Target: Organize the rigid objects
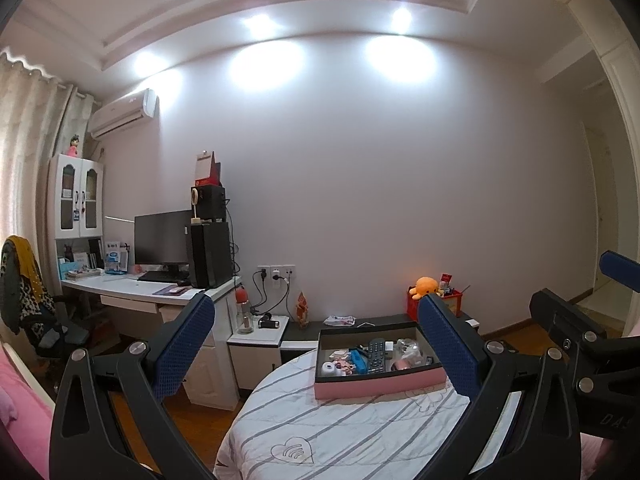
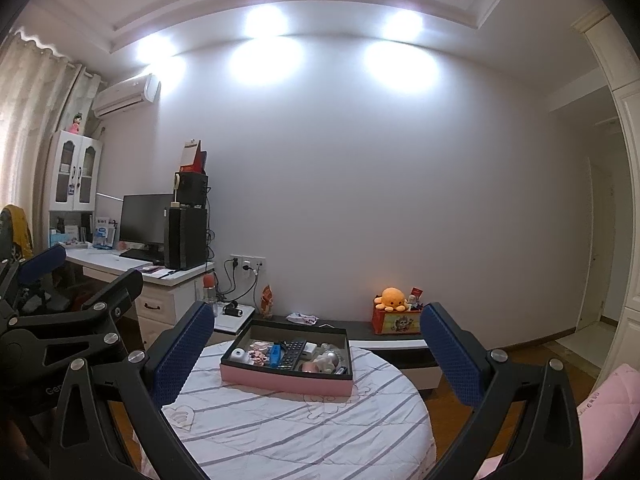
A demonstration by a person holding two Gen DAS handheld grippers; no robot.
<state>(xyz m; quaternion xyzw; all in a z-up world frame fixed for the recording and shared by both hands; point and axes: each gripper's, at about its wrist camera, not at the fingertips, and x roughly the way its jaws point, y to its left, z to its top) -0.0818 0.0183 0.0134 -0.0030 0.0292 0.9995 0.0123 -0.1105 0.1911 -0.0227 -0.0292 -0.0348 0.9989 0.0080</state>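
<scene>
A pink box (image 1: 380,387) with a dark inside rests on a round surface under a striped white cloth (image 1: 344,432). Inside lie a black remote control (image 1: 375,354), a blue object (image 1: 359,360), a small white roll (image 1: 329,369) and several other small items. The right wrist view shows the same pink box (image 2: 286,382) with the remote control (image 2: 293,353). My left gripper (image 1: 316,334) is open and empty, held well short of the box. My right gripper (image 2: 316,344) is open and empty too, also back from the box.
A low black-and-white cabinet (image 2: 384,340) stands behind the round surface, with a red box and an orange plush (image 2: 391,298) on it. A desk with a monitor (image 1: 162,242) stands at the left, and a nightstand (image 1: 260,340) beside it. Wooden floor (image 2: 532,356) lies at the right.
</scene>
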